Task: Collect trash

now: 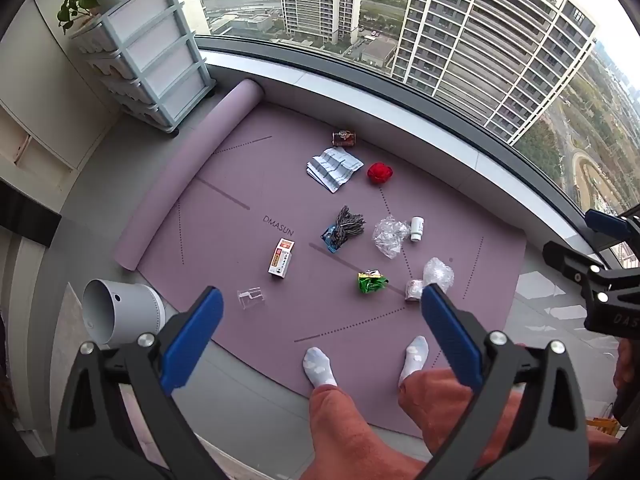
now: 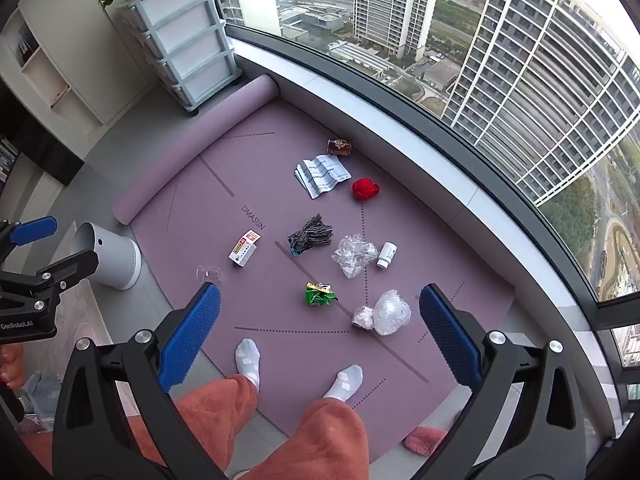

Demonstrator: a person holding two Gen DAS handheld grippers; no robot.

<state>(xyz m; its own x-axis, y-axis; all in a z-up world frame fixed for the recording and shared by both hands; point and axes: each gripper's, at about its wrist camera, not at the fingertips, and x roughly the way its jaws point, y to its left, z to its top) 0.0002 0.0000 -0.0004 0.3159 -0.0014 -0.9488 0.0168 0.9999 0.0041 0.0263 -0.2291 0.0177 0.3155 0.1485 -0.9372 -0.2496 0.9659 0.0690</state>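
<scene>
Both our grippers, left gripper [image 1: 322, 312] and right gripper [image 2: 320, 308], hang wide open and empty, high over the mat [image 2: 256, 152]. Nearest trash: green wrapper [image 2: 320, 294], below and ahead, roughly centred between them. Bin [image 2: 114, 254] sits left, so left hand's nearer it.

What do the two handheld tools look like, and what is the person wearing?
Both tools match: the left tool and right tool each have two black angular arms with silver round bolts, ending in blue textured pads. White lettering marks the black bodies where each appears in the other's view. The person wears fuzzy rust-orange trousers and pale blue socks with white cloud shapes.
</scene>
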